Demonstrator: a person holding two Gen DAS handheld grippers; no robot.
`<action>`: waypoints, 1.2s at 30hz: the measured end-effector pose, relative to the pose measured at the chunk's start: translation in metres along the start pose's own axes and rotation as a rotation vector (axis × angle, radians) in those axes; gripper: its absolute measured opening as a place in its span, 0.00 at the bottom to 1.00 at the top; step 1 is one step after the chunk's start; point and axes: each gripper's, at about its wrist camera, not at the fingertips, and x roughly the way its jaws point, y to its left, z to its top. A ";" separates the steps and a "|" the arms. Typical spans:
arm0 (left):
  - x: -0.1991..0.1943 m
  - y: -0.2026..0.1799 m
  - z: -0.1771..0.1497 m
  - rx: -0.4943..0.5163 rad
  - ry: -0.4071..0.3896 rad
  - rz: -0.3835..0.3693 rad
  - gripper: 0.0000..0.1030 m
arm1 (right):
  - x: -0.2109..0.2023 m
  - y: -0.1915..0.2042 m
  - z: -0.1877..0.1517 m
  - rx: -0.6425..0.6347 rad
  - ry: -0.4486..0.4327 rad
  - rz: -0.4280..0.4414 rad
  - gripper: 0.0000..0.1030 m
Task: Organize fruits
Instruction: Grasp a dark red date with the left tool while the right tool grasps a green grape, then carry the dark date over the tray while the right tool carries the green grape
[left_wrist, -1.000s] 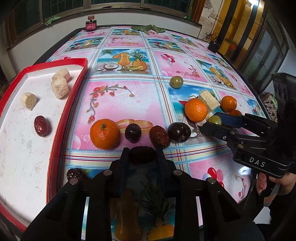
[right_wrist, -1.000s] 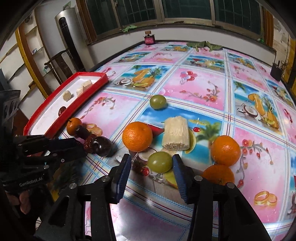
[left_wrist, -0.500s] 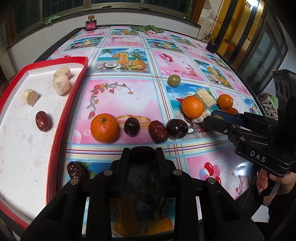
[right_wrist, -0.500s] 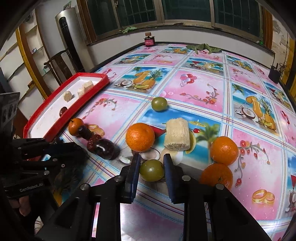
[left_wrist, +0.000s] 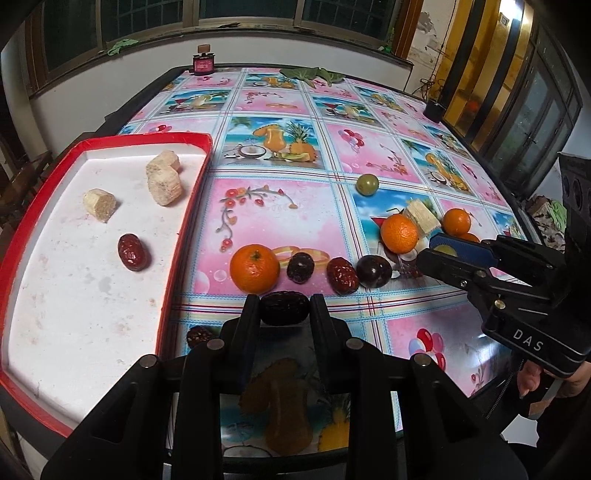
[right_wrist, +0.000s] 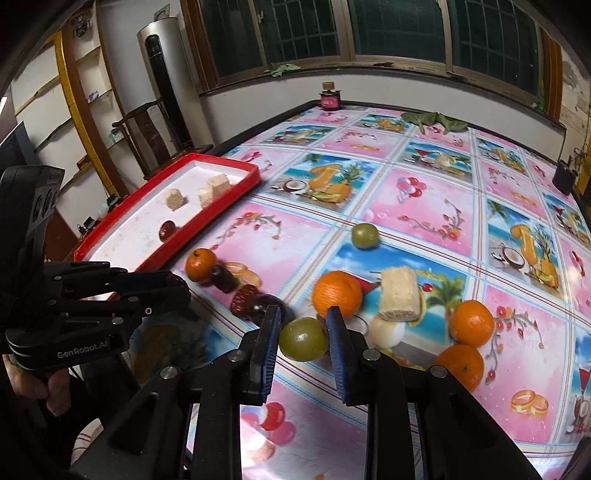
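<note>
- A dark date (left_wrist: 284, 313) was clamped between the left gripper (left_wrist: 284, 314) fingers, above the surface (left_wrist: 280, 206), just right of the red tray (left_wrist: 173, 258).
- A green grape (right_wrist: 303, 339) was pinched by the right gripper (right_wrist: 303, 334) fingers, which had just closed on it.
- Oranges, dates and plums were left on the surface; one red date (left_wrist: 133, 252) was seen in the tray.

Bare cloth (left_wrist: 280, 218) lies open toward the red tray (left_wrist: 184, 221); oranges (right_wrist: 336, 293) crowd right.
</note>
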 end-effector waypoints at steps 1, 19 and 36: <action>-0.001 0.001 0.000 -0.001 0.000 0.003 0.24 | 0.000 0.002 0.001 -0.003 -0.001 0.003 0.25; -0.026 0.047 0.000 -0.074 -0.016 0.030 0.24 | 0.001 0.031 0.019 -0.028 -0.004 0.122 0.25; -0.026 0.116 -0.004 -0.169 0.005 0.087 0.24 | 0.038 0.090 0.072 -0.136 0.041 0.316 0.25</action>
